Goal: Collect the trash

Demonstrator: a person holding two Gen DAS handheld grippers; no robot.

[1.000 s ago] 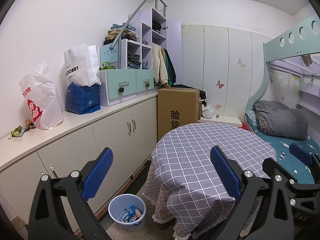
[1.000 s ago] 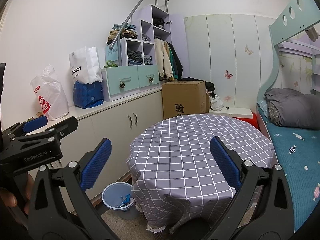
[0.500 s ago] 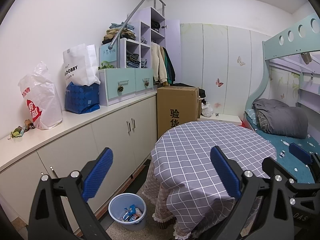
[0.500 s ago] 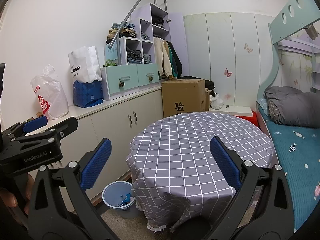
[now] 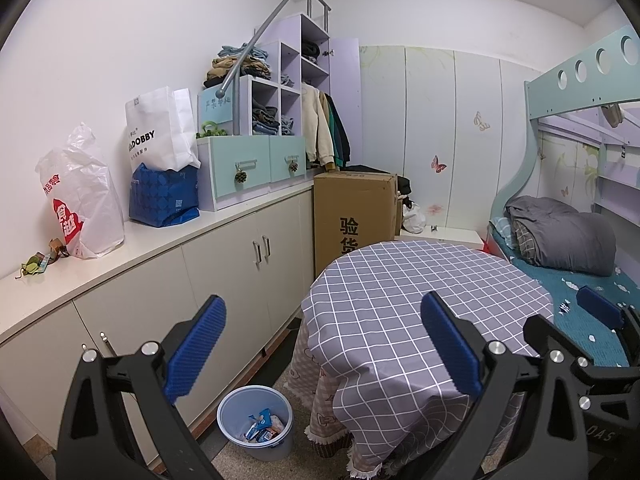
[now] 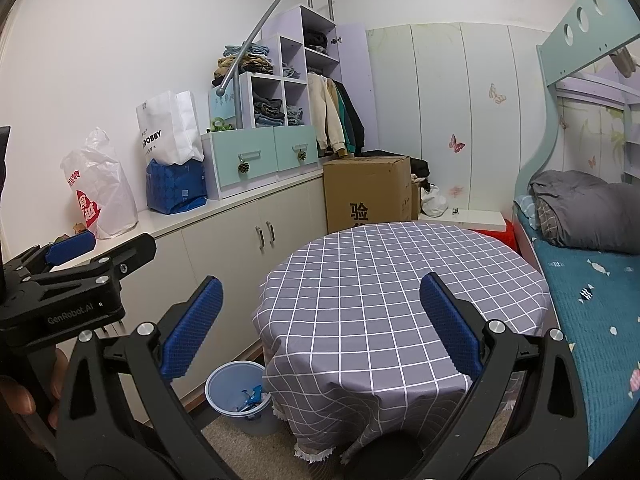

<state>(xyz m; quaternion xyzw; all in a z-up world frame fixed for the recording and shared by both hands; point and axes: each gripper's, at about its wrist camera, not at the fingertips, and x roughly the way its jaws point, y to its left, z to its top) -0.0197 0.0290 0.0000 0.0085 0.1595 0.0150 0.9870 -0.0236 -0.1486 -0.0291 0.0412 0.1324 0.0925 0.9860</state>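
Wrappers (image 5: 262, 430) in blue bin (image 5: 236, 436)

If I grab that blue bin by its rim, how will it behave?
The blue bin looks like thin plastic, so its rim may flex. It holds only a few wrappers, so it is probably light and apt to tip or swing.

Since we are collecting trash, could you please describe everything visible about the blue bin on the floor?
The blue bin is a small round pail, apparently plastic, standing upright and uncovered on the floor between the cabinets and the table's hanging cloth. Blue-and-white wrappers lie in its bottom; it is far from full. Neither claw touches it.
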